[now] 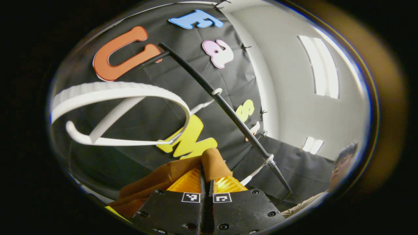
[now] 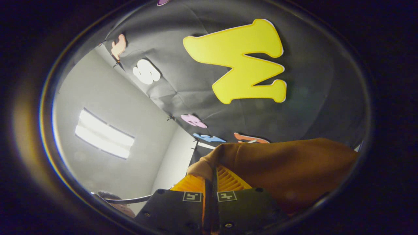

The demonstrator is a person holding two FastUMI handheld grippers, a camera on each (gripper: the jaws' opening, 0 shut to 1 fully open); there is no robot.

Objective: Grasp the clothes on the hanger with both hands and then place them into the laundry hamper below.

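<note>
Both tongs are closed tight on the brown garment — the left tongs (image 1: pixel 206 182) pinch a fold of the garment (image 1: pixel 169 178) that trails down to their left, below the white hanger (image 1: pixel 124 94). The right tongs (image 2: pixel 210 187) grip its other end, the cloth (image 2: pixel 287 166) spreading away to their right. So it spans lengthwise between the hands, neither nearer — the hamper is out of sight, below the hanger by the task's wording.
</note>
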